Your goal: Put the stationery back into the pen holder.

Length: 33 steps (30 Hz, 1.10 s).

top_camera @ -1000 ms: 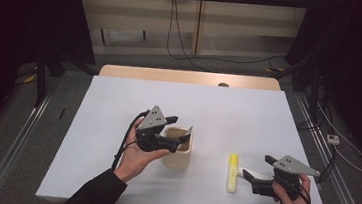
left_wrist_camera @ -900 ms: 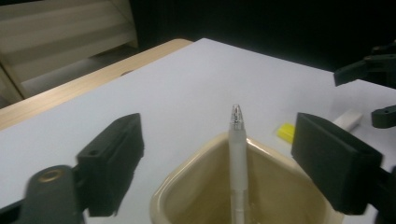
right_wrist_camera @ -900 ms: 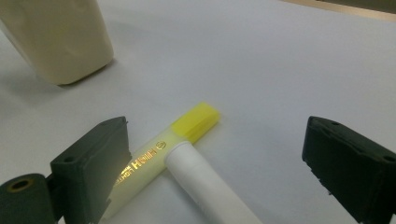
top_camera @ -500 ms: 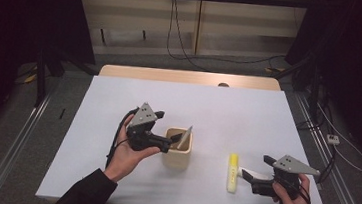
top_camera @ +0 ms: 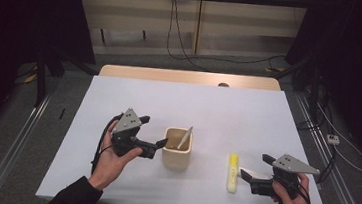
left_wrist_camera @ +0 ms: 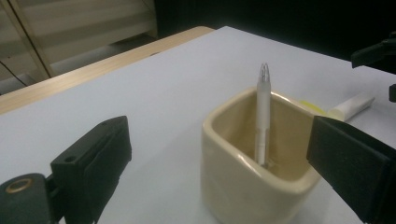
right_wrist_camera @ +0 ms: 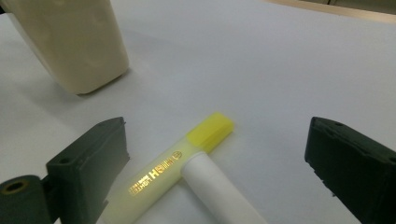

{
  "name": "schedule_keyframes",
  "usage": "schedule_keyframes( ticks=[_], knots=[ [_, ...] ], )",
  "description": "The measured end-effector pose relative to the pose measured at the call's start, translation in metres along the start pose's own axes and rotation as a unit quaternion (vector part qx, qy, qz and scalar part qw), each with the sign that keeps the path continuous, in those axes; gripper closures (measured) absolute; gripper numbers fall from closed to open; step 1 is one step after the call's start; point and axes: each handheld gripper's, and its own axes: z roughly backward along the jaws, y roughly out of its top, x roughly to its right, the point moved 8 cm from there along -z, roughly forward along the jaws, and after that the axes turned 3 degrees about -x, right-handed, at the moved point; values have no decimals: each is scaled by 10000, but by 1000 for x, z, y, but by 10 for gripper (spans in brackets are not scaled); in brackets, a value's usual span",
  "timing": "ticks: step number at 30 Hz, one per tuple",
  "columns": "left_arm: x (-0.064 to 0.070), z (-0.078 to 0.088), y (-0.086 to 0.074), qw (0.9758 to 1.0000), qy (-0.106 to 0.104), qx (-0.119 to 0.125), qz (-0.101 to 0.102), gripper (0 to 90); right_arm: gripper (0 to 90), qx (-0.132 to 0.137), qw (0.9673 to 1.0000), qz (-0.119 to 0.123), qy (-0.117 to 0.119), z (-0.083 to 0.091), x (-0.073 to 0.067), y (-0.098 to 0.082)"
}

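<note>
While held just left of the cup: left hand-held gripper (top_camera: 158,145), jaws spread wide, nothing between them; in the left gripper view, one jaw off to the cup's left, the other in front of its right side; whether touching, cannot tell.
Left hand (top_camera: 113,156): wrapped around the gripper body from below, dark sleeve entering at the near edge of the table.
Cup (top_camera: 177,148): cream, squarish with rounded corners, upright, toward the near edge, a little left of the middle.
Pen (left_wrist_camera: 263,116): pale, translucent, standing in the cup, leaning against the far-right inner wall, tip end up.
Highlighter (top_camera: 232,173): yellow, lying flat right of the cup, well apart from it, lengthwise toward the near edge; gold lettering on the barrel, seen in the right gripper view.
White tube (right_wrist_camera: 219,191): lying flat, one end touching the highlighter's side.
Right hand-held gripper (top_camera: 255,170): jaws wide apart, empty, low near the near-right corner, pointing at the highlighter and tube.
Right hand (top_camera: 294,201): gripping from behind.
Table (top_camera: 228,111): white top, wooden strip along the far edge.
</note>
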Motion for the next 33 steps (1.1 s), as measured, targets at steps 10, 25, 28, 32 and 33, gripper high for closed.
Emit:
schedule_keyframes(
  ticks=[10, 25, 28, 32, 33],
  knots=[
    [2, 26, -32, 9998, 96, -66, 134, 56, 51, -35, 10000, -32, 1, 2, 1, 1],
    [-16, 47, -82, 9977, 423, -198, 500, 75, 108, -171, 9995, 173, -203, 4, -2, 7],
    [-20, 45, -87, 9967, 535, -235, 569, 79, 102, -223, 9995, 115, -187, 5, 0, 9],
    [-21, 43, -89, 9963, 538, -258, 624, 77, 99, -255, 9995, -33, -179, 6, 4, 11],
    [-21, 43, -90, 9964, 546, -284, 577, 77, 112, -275, 9995, -47, -174, 5, 5, 12]
  ],
)
